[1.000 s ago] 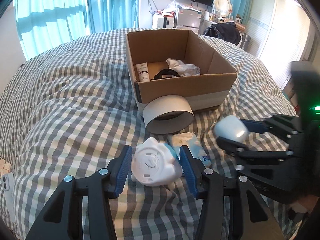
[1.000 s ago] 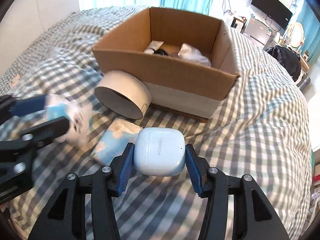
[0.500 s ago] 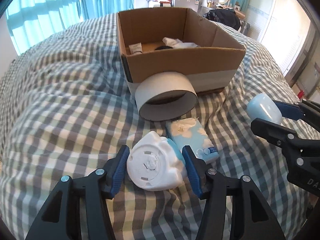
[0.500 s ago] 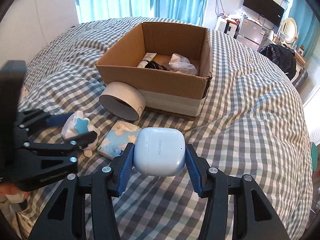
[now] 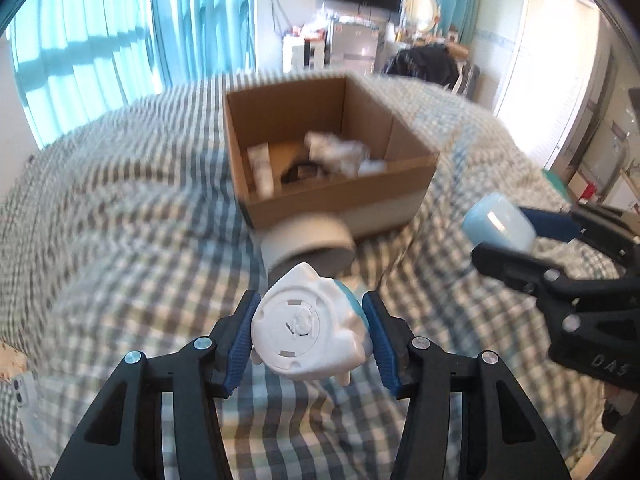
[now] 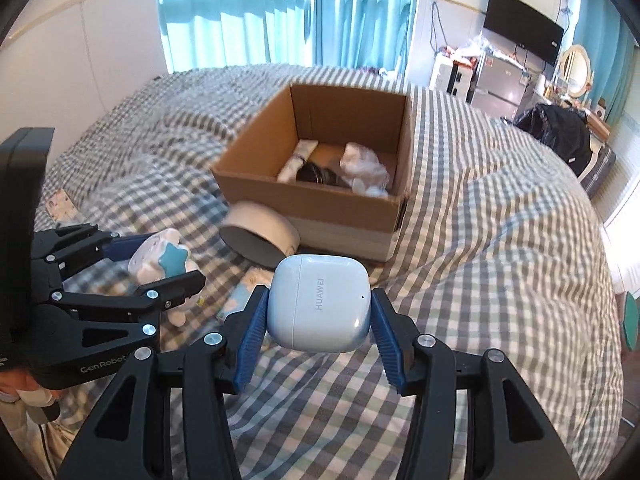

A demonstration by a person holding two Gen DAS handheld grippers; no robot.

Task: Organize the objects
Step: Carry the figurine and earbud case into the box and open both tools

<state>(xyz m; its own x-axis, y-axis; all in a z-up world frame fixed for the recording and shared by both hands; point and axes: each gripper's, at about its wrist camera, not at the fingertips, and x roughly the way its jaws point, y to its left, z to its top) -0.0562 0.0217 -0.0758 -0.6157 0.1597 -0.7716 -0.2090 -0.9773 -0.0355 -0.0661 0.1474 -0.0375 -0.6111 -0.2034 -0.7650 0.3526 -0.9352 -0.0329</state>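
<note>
My left gripper (image 5: 310, 334) is shut on a white and blue toy figure (image 5: 308, 332) and holds it above the checked bed cover; the toy also shows in the right wrist view (image 6: 162, 260). My right gripper (image 6: 318, 320) is shut on a pale blue earbud case (image 6: 318, 302), also lifted; the case shows at the right of the left wrist view (image 5: 498, 222). An open cardboard box (image 5: 340, 196) stands ahead on the bed, holding a tube, a dark item and crumpled white plastic. It also shows in the right wrist view (image 6: 316, 204).
A wide roll of white tape (image 6: 260, 234) leans against the box front. A blue tissue pack (image 6: 240, 294) lies on the cover below my right gripper. A phone (image 5: 20, 386) lies at the bed's left edge. Curtains and furniture stand behind the bed.
Both grippers have risen from the bed with their objects and now look down more into the box. The left view is blurred by motion.
</note>
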